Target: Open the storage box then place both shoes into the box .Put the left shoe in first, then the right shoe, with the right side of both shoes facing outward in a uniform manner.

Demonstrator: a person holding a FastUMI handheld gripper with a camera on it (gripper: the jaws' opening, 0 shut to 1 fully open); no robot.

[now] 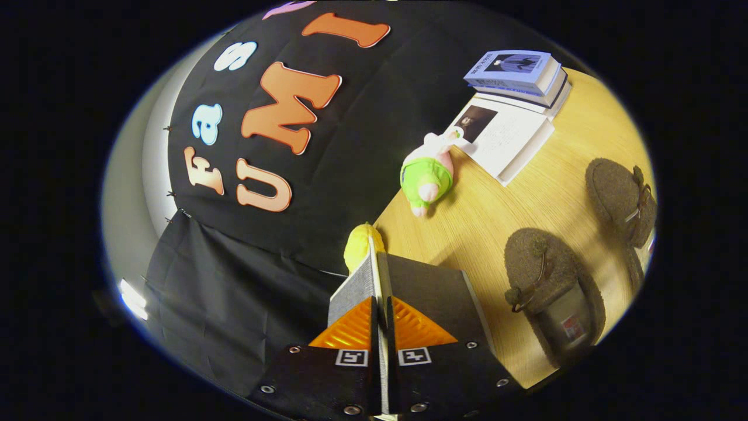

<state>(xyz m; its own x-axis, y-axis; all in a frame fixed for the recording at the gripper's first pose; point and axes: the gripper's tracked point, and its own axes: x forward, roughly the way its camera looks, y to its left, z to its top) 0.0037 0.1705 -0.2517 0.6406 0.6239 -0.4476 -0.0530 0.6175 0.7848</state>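
The claw (383, 280) has its two fingers pressed on a thin upright panel, the lid (374, 266) of the storage box (435, 292), at the surface's (497, 204) back edge. Beyond the fingers sit one yellow plush toy (362, 245) and one green-clad plush toy (426, 175). Two dark fuzzy shoes (543, 275) (619, 199) lie side by side on the surface, apart from the box. Three books (514, 117) are stacked at its far corner.

The storage box lid (380, 280) is a thin flat panel, dark on one face and grey woven on the other; it stands on edge, clamped between the fingers of the gripper (383, 330). Two brown fuzzy shoes lie on the wooden counter (497, 204), apart: the nearer shoe (552, 289) beside the lid, the farther shoe (622, 202) beyond it.
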